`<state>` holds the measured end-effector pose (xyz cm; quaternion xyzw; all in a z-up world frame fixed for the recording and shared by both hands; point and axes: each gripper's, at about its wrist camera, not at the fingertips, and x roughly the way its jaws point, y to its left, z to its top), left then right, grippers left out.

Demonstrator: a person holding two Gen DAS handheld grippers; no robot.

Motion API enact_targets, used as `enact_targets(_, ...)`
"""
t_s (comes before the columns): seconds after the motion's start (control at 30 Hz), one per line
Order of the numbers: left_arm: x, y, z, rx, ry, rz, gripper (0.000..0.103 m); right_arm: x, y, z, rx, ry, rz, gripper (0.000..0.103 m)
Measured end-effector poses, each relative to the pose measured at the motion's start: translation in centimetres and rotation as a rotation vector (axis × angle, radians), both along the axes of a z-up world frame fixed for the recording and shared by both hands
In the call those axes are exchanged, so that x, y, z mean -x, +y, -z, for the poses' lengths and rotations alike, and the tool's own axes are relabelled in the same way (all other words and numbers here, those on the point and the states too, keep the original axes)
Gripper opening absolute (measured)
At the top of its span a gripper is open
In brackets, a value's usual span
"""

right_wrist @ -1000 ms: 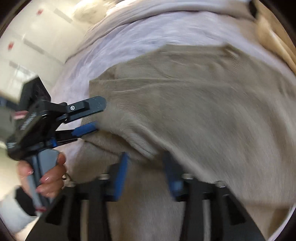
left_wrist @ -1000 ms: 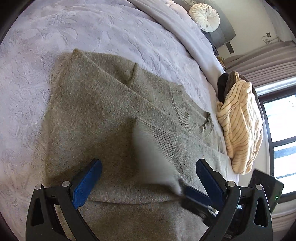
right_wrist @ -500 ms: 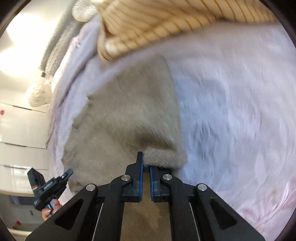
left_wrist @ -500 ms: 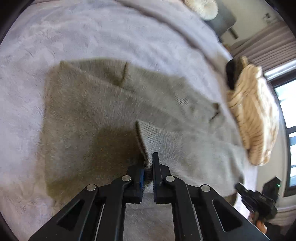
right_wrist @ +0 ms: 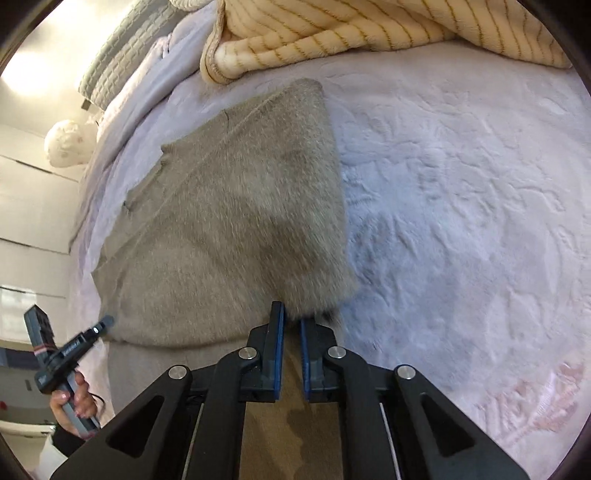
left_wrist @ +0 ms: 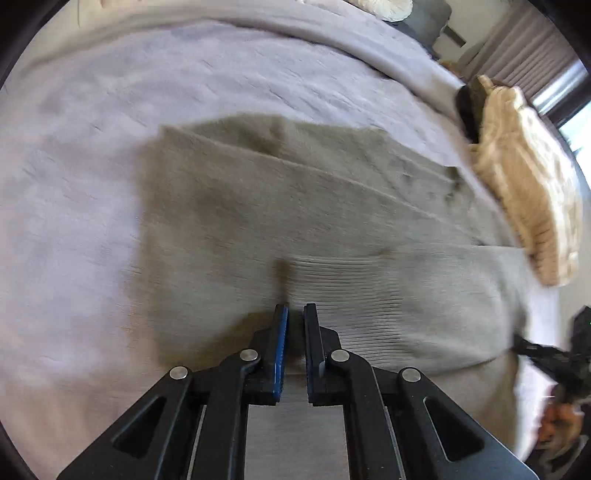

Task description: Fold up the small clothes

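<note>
A grey-green knit sweater (left_wrist: pixel 295 206) lies on the pale bedspread (left_wrist: pixel 74 221), partly folded. My left gripper (left_wrist: pixel 295 314) is shut on the sweater's ribbed edge and holds it lifted over the body. In the right wrist view the sweater (right_wrist: pixel 236 221) hangs as a folded panel. My right gripper (right_wrist: pixel 291 314) is shut on its near corner. The left gripper shows at the left of the right wrist view (right_wrist: pixel 70 350), at the sweater's other edge. The right gripper shows blurred at the right of the left wrist view (left_wrist: pixel 554 354).
A cream striped garment (left_wrist: pixel 528 184) lies in a heap at the bed's right side, over a dark item (left_wrist: pixel 469 110); it also shows at the top of the right wrist view (right_wrist: pixel 369 29). Pillows (right_wrist: pixel 122 55) lie at the bed's head. Curtains and a window (left_wrist: pixel 546 66) stand beyond.
Both grippers closed on the sweater's edge and have lifted it. They now carry the fold across the body, and the views are blurred by motion.
</note>
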<state>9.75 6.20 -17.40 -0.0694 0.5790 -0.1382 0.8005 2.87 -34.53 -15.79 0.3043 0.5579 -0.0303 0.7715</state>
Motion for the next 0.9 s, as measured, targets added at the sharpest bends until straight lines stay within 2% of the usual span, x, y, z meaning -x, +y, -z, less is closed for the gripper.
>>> enact_targets(0.07, -0.1, 1.2, -0.4, -0.031, 0.006, -0.019, 0.008, 1.0, -0.3, -1.4, 0.031, -0.010, -0.015, 0.009)
enact_targets(0.13, 0.0, 2.6, -1.0, -0.038, 0.007, -0.035, 0.008, 1.8, -1.1, -3.0, 0.045, -0.071, -0.009, 0.012)
enact_targets(0.2, 0.3, 2.9, -1.8, -0.050, -0.011, -0.030, 0.008, 1.8, -2.8, -4.0, 0.040, -0.105, 0.041, 0.039)
enact_targets(0.23, 0.3, 2.8, -2.0, -0.049, -0.015, -0.028, 0.008, 1.5, -4.0, -3.9, 0.017, -0.109, 0.078, 0.063)
enact_targets(0.3, 0.4, 2.0, -2.3, -0.027, -0.011, -0.015, 0.008, 0.9, -6.1, -3.2, -0.057, -0.113, 0.138, 0.064)
enact_targets(0.4, 0.2, 0.3, -1.5, 0.010, 0.031, 0.006, 0.008, -0.8, -8.5, -0.8, -0.179, -0.108, 0.201, 0.062)
enact_targets(0.5, 0.2, -1.3, -0.4, 0.006, 0.055, 0.016, 0.009, -2.7, -9.2, 1.5, -0.327, -0.127, 0.213, 0.060)
enact_targets(0.53, 0.2, -1.5, -0.2, -0.006, 0.055, 0.010, 0.009, -3.5, -9.0, 2.3, -0.385, -0.129, 0.206, 0.053)
enact_targets(0.57, 0.2, -1.5, -0.2, -0.008, 0.055, 0.006, 0.009, -4.0, -8.9, 2.7, -0.408, -0.119, 0.199, 0.029)
enact_targets(0.6, 0.1, -1.4, -0.2, -0.005, 0.057, -0.004, 0.009, -4.4, -8.6, 2.9, -0.402, -0.098, 0.188, 0.014)
enact_targets(0.63, 0.1, -1.2, -0.2, 0.001, 0.062, -0.009, 0.009, -4.8, -8.1, 2.7, -0.373, -0.085, 0.162, 0.009)
enact_targets(0.73, -0.1, -1.0, -0.5, -0.003, 0.060, -0.010, 0.009, -5.0, -6.7, -1.0, -0.148, -0.146, 0.073, 0.008)
enact_targets(0.8, -0.1, -0.9, -0.7, -0.014, 0.048, -0.005, 0.009, -5.0, -6.5, -1.3, -0.041, -0.120, 0.058, 0.008)
enact_targets(0.83, -0.2, -0.8, -0.7, -0.018, 0.048, -0.007, 0.009, -5.2, -6.7, -0.5, -0.018, -0.082, 0.053, 0.009)
enact_targets(0.9, -0.3, -0.5, -0.5, -0.017, 0.059, -0.015, 0.009, -5.1, -7.0, 1.0, -0.043, -0.050, 0.071, 0.009)
